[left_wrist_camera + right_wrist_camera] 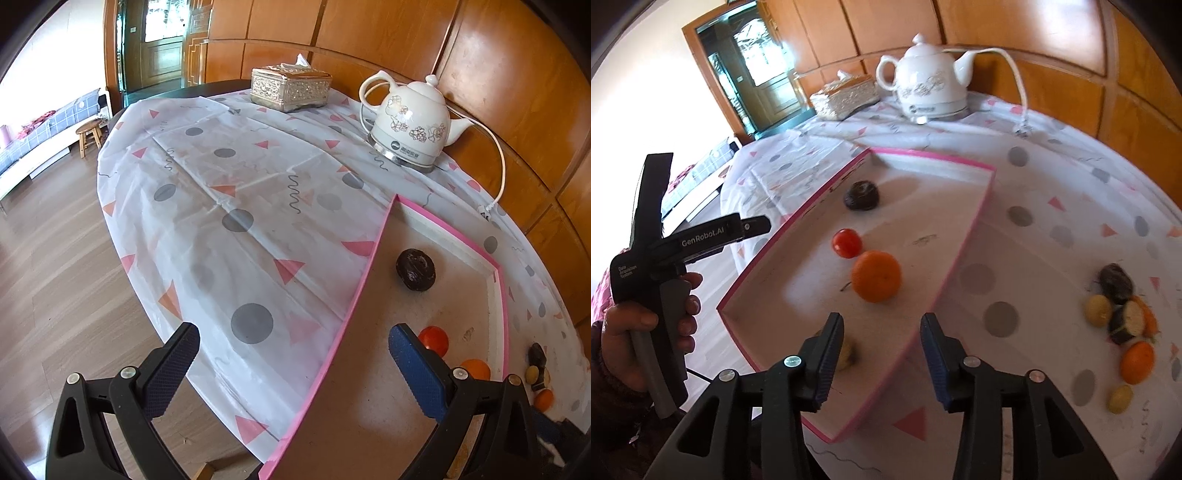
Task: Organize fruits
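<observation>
A pink-rimmed shallow box (975, 221) lies on the table; it also shows in the left wrist view (354, 295). In it are a dark round fruit (861, 195), a red tomato (846, 242), an orange (876, 276) and a yellowish fruit (847, 352) partly hidden behind my right finger. My right gripper (882, 354) is open and empty above the box's near end. My left gripper (295, 365) is open and empty over the box's left rim; in the right wrist view it (753, 226) is held at the left. Loose on the cloth to the right lie a dark fruit (1115, 282), yellow fruits (1099, 310), a cut dark piece (1128, 319) and an orange (1137, 362).
A white electric kettle (412, 123) with its cord (500, 158) and a silver tissue box (290, 88) stand at the table's far side by the wooden wall. The table edge drops to the floor on the left. A stool (88, 136) and a sofa stand far left.
</observation>
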A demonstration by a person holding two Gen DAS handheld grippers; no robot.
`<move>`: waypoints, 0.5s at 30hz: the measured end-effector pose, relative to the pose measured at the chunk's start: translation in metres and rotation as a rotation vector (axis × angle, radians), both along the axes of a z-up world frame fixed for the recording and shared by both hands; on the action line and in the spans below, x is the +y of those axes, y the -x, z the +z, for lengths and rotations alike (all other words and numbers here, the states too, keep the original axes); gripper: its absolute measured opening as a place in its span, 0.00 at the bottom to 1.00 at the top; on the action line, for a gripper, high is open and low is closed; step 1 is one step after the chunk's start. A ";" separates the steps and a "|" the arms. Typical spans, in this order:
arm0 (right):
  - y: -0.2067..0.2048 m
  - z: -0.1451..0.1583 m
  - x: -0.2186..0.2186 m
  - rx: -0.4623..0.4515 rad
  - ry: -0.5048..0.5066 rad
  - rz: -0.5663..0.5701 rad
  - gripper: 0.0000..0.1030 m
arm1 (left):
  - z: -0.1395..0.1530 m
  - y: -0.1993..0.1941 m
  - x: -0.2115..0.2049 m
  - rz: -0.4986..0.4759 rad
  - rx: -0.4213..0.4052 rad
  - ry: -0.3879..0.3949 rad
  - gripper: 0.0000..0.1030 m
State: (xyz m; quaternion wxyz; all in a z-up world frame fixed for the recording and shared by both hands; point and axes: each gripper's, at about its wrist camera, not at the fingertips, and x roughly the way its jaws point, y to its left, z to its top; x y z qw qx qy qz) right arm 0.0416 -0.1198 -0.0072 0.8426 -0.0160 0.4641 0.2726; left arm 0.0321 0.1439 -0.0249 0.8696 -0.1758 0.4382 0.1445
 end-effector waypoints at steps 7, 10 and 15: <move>0.009 0.011 -0.036 -0.058 0.083 -0.084 0.43 | 0.001 0.000 -0.003 -0.014 0.007 0.008 1.00; 0.013 0.012 -0.051 -0.070 0.115 -0.114 0.43 | 0.002 0.001 -0.005 -0.021 0.004 0.008 1.00; 0.019 0.014 -0.077 -0.094 0.184 -0.169 0.43 | 0.005 0.002 -0.009 -0.031 -0.006 -0.009 1.00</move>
